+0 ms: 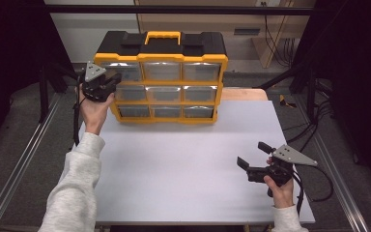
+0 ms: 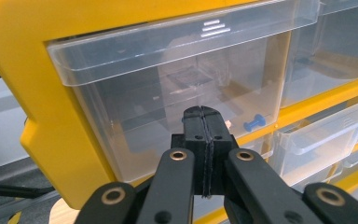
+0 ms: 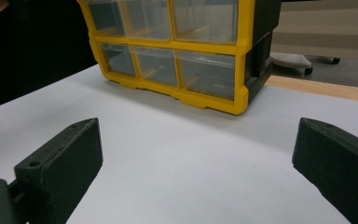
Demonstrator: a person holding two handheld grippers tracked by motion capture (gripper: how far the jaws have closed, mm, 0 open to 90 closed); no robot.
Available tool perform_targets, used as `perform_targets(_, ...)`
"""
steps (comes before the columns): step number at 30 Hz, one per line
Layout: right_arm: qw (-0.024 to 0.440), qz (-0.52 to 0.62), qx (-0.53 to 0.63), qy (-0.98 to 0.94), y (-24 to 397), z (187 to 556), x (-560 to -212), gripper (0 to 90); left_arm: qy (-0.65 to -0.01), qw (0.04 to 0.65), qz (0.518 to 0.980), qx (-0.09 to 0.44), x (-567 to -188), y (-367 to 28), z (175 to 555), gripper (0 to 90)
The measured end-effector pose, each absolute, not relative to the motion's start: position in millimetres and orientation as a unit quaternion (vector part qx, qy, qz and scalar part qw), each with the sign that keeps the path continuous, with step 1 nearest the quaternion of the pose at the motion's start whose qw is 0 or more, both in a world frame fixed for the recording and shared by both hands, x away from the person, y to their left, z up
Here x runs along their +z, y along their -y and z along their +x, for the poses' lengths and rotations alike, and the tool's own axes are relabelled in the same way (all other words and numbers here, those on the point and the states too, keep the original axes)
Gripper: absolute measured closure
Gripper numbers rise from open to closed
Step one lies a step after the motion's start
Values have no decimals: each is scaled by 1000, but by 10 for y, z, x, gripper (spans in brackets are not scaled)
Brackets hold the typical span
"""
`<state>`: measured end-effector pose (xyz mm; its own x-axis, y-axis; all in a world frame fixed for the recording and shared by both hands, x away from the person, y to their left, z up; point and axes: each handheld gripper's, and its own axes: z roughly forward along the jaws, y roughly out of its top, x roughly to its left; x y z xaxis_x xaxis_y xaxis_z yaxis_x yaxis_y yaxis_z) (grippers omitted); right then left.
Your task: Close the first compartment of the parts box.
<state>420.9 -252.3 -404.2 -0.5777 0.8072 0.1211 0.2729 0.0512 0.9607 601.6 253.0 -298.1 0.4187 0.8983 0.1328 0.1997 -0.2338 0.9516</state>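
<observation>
Here your left tongs (image 2: 204,122) sit pressed together at the organizer's top-left clear drawer (image 2: 168,88); your right tongs (image 1: 255,155) gape wide above the surface (image 1: 183,164).

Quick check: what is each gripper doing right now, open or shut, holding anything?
Left gripper: jaws shut, nothing between them, at the front of the organizer's top-left drawer.
Right gripper: jaws open wide, holding nothing, over the table.
</observation>
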Motion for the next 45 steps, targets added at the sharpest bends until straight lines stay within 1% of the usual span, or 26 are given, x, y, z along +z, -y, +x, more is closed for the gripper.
perform_targets(10,239,396,565,-684,2531,4207,-4038,20,-390,496,695,344,-2996,-2568,5836,896)
perform_targets(15,240,395,565,-684,2523,4211,-4039,19,-383,510,696,330,-2988,-2589,5684,831)
perform_targets(21,240,394,566,-683,2524,4205,-4031,19,-370,526,697,318,-3009,-2597,5481,694)
perform_targets(25,240,393,565,-685,2529,4201,-4030,19,-365,526,701,314,-3055,-2600,5357,557)
perform_targets(28,241,395,565,-683,2521,4205,-4030,19,-369,544,693,297,-3095,-2610,5281,454)
perform_targets(36,241,394,565,-684,2528,4201,-4028,17,-351,557,699,279,-3209,-2608,5057,218)
perform_targets(40,241,392,567,-683,2525,4199,-4025,16,-341,570,698,267,-3275,-2613,4928,129)
perform_targets(45,241,393,567,-683,2526,4194,-4019,17,-330,577,699,261,-3410,-2614,4772,66)
